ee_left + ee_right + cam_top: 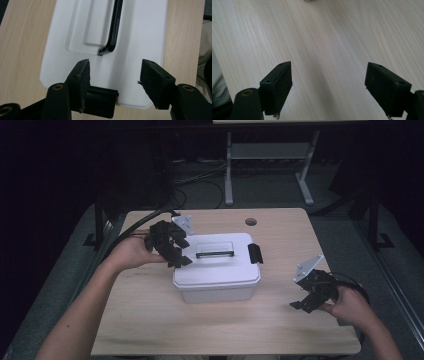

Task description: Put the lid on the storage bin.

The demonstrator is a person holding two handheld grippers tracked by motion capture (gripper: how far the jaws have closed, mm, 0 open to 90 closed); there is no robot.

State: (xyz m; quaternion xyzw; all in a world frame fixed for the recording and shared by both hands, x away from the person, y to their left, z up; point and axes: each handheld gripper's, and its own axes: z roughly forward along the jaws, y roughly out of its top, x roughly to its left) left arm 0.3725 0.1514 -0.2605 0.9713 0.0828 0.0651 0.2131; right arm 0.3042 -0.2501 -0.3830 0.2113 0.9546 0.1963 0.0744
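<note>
Left gripper (176, 251) sits at the left end of the white lidded box (217, 270) in the middle of the table (150, 320) — jaws apart, nothing pinched, the black latch (100, 101) just below them. Right gripper (306, 301) hovers well off to the right over bare wood — jaws wide apart, gripping nothing

- Both forearms are bare, no sleeves.
- left gripper (176, 251): black, blocky jaws, grey three-cornered plate, thick black cable.
- right gripper (303, 303): the same build.
</note>
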